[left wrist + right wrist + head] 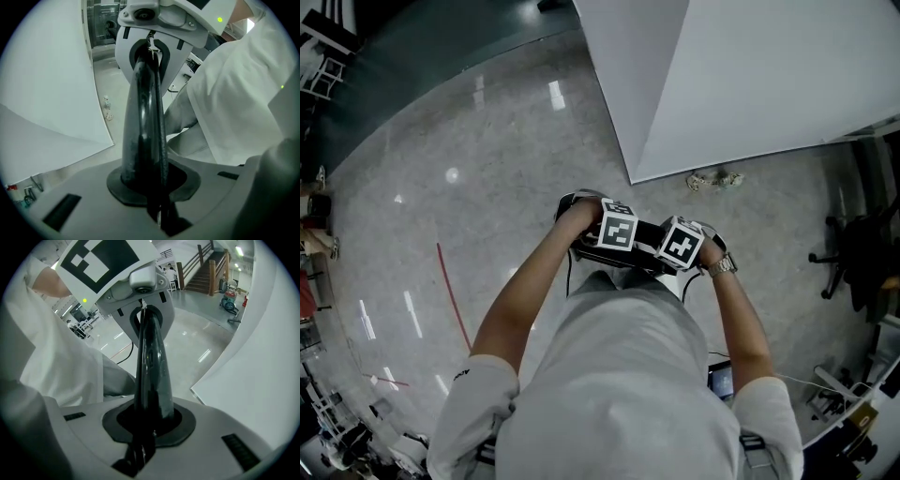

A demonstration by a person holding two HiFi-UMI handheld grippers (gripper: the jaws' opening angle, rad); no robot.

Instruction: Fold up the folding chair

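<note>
nowhere across the three views does the folding chair show. the only seat in sight is a black wheeled office chair (851, 251) at the far right of the head view, well apart from the person. the task looks not yet begun, and the pose reads as a carry or ready pose rather than a reach.

the left gripper (144, 136) and right gripper (151, 371) are held just in front of the person's white shirt (619, 375). their marker cubes sit side by side and their noses turn toward each other. each gripper view looks along its own black jaws straight into the other gripper's mouth. both pairs of jaws stand together, with no chair part between them. where one pair ends and the other begins i cannot tell, since the black shapes run into one another. shut and tucked close to the body, they are probably out of the way and unlikely to snag anything until the chair is reached.

beneath is a polished speckled floor (487, 178), with a big white panel (750, 75) ahead and some crumpled scraps (715, 178) just beside its edge. the next move, i judge, is to find the chair and part the jaws.
</note>
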